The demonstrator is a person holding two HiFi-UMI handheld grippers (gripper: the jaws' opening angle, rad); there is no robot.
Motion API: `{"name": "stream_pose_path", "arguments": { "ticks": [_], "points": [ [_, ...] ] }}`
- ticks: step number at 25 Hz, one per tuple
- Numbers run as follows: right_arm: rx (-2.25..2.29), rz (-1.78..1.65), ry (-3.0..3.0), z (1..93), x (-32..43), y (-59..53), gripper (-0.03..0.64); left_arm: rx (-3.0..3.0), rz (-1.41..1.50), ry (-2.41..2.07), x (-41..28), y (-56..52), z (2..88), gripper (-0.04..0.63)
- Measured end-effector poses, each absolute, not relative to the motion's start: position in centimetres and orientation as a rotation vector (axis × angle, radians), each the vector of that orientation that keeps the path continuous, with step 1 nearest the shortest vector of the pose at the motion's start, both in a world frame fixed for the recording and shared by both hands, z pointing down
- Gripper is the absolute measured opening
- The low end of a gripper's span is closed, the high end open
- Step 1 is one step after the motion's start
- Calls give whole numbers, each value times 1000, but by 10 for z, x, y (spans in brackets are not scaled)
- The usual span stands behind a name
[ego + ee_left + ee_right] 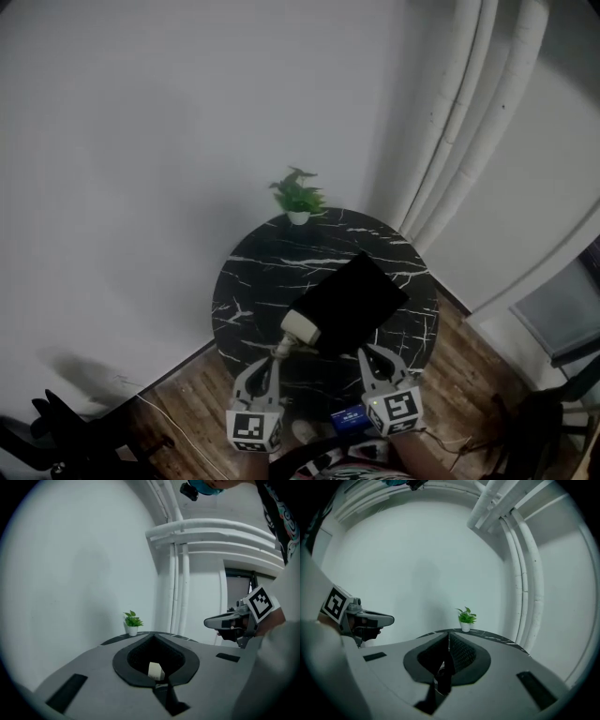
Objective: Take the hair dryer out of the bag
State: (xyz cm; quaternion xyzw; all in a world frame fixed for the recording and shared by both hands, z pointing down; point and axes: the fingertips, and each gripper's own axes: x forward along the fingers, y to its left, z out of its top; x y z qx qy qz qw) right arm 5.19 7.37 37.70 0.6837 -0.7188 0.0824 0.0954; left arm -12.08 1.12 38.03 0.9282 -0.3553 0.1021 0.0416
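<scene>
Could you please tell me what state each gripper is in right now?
Left gripper: closed, holding the hair dryer at the bag's mouth.
Right gripper: closed, holding the black bag by its edge.

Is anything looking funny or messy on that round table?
Nothing is spilled or broken. The one odd thing: the black bag is held at a slant over the table, with the hair dryer's pale end poking out. The little plant stands upright.
</scene>
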Motion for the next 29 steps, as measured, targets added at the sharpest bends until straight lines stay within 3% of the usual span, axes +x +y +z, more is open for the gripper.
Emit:
{"name": "stream_pose_path", "arguments": {
  "ticks": [9,29],
  "points": [
    [2021,158,-2178,351,15,98,17,2934,233,-1112,-125,32,354,14],
    [2079,157,-2122,352,22,120,17,2898,183,-1062,-128,43,357,14]
  ]
}}
